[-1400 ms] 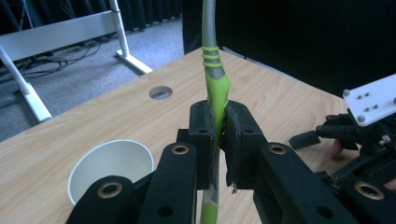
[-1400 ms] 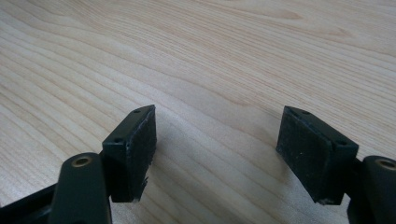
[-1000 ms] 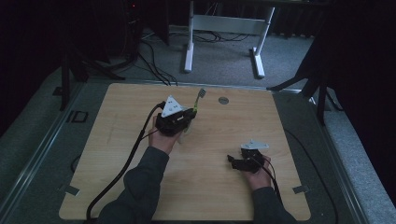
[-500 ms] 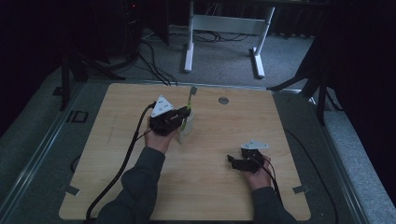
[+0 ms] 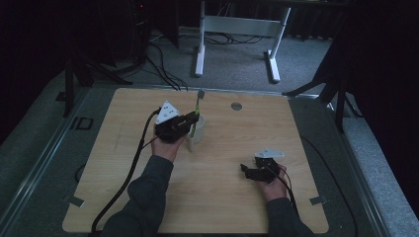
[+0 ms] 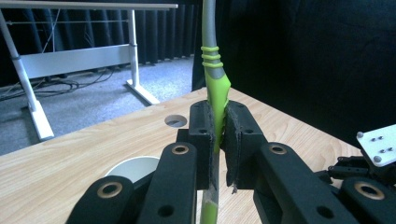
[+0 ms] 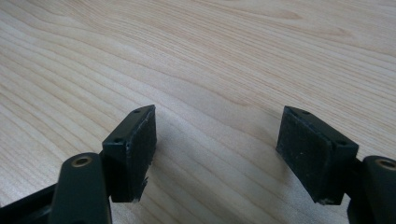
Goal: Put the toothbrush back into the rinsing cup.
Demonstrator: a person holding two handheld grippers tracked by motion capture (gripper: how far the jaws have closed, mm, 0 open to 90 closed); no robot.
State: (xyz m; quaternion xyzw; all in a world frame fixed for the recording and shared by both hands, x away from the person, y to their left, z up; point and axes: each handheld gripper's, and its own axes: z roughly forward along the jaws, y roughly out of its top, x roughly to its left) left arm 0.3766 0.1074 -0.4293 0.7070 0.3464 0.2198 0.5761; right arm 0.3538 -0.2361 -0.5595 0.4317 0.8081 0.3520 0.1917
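toothbrush (image 6: 215, 88) now upright, green-and-grey

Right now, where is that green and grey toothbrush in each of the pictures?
High view: the toothbrush stands upright above centre, over the white cup, held by the left gripper.
Left gripper view: it rises up the middle, clamped between the two black fingers, cup at lower left.
Right gripper view: not in it; open fingers over bare wood.
Shared landmark: the round hole in the table, just behind the toothbrush in the left gripper view.
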